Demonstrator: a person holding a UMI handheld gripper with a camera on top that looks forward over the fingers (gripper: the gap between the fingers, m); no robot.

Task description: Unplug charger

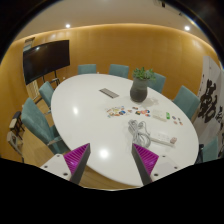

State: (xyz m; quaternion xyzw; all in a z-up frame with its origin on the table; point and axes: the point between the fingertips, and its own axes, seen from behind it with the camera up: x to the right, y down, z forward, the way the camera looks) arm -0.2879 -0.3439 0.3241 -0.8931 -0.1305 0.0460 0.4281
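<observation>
Claw (110, 160) spread, nothing between the fingers, held high over the near edge of the table (85, 120).

Charger (137, 130) sits well ahead and a bit right of the fingers: looks like a white block with a coiled cable, beside a power strip (165, 138). Too small to tell whether it's plugged in or which socket.

Risks:
- Long approach, so it's easy to arrive off-axis and grab cable instead of plug body.
- Pulling the cable likely drags the strip across the table instead of unplugging.
- Loose clutter close by could get knocked.

Containers: only a pot (139, 92) further ahead, holding a green plant (145, 74). Out of the approach path.
</observation>
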